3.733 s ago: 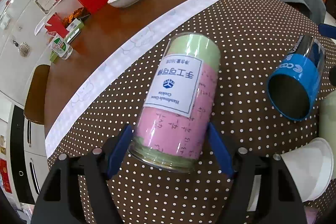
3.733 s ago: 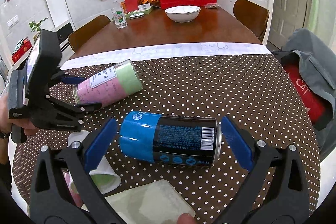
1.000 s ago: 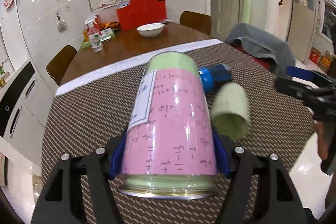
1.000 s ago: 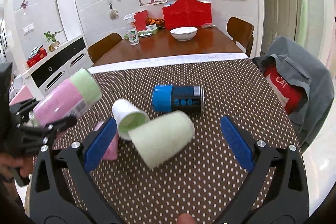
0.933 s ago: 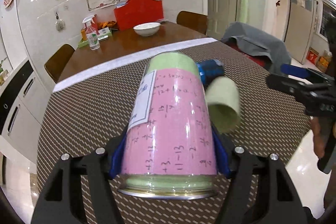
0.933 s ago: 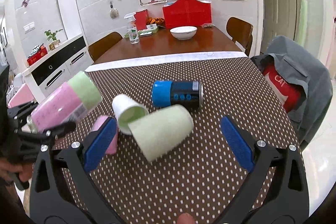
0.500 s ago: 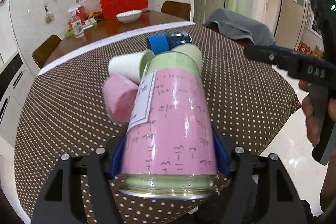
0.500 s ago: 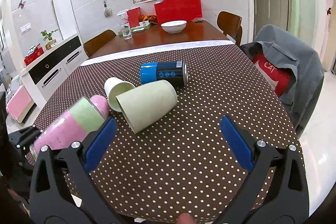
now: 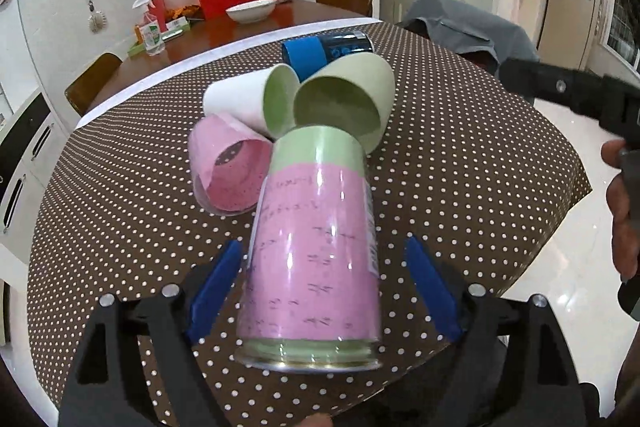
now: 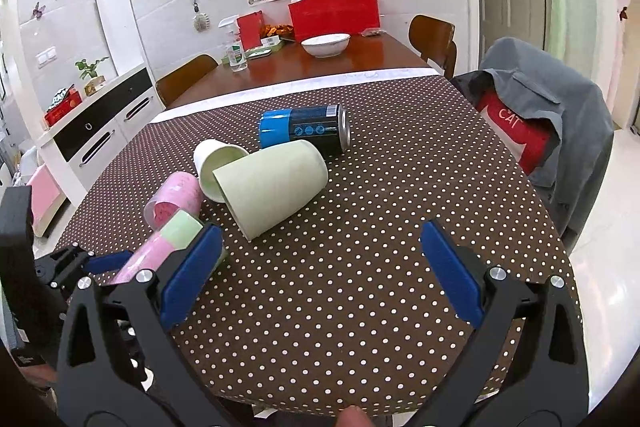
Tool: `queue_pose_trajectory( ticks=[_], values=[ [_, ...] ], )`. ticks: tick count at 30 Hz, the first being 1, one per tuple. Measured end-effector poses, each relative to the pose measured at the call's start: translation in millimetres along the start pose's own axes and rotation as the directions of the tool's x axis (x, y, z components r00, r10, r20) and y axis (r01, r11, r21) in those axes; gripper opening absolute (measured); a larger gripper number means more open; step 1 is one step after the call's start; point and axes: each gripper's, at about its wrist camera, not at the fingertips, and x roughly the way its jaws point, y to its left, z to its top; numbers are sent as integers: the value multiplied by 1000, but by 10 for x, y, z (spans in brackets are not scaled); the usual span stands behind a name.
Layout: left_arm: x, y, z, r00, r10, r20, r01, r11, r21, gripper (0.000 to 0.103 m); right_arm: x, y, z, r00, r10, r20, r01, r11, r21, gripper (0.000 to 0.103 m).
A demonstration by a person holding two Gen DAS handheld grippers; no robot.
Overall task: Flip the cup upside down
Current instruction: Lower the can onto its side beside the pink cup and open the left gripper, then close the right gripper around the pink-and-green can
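Observation:
The pink and green cylindrical cup (image 9: 316, 259) stands between the fingers of my left gripper (image 9: 324, 283) near the table's front edge. The blue pads stand apart from its sides, so the gripper is open. The cup also shows in the right wrist view (image 10: 160, 247), with the left gripper (image 10: 80, 263) around it. My right gripper (image 10: 320, 267) is open and empty above the dotted tablecloth (image 10: 360, 247).
A pale green cup (image 9: 344, 103), a white cup (image 9: 248, 103), a pink cup (image 9: 228, 167) and a blue and black can (image 9: 324, 51) lie on their sides behind it. A bowl (image 10: 325, 45) and red holder stand at the far end. A chair with a grey jacket (image 10: 544, 123) is at right.
The left gripper has opened and let go of the pink and green cup, which it carried to the front of the table. The right gripper has drawn back, open.

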Motion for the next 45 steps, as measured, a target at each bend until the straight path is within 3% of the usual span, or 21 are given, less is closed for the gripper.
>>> queue_pose_trajectory(
  ticks=[31,37,45],
  values=[
    [-936,356,-87,974,117,193,-87,983,-160,83,-93,601,10,995,96,-30,-98,993,-63,97],
    [-1047,498,-166,963,152,221,-108,974,-200,83,24,738,24,979,169,-117,-172,985,-20,97],
    [-1059,746,-323,958,177,227,-121,963,-240,83,355,1010,55,956,160,-245,-154,987,45,97]
  ],
)
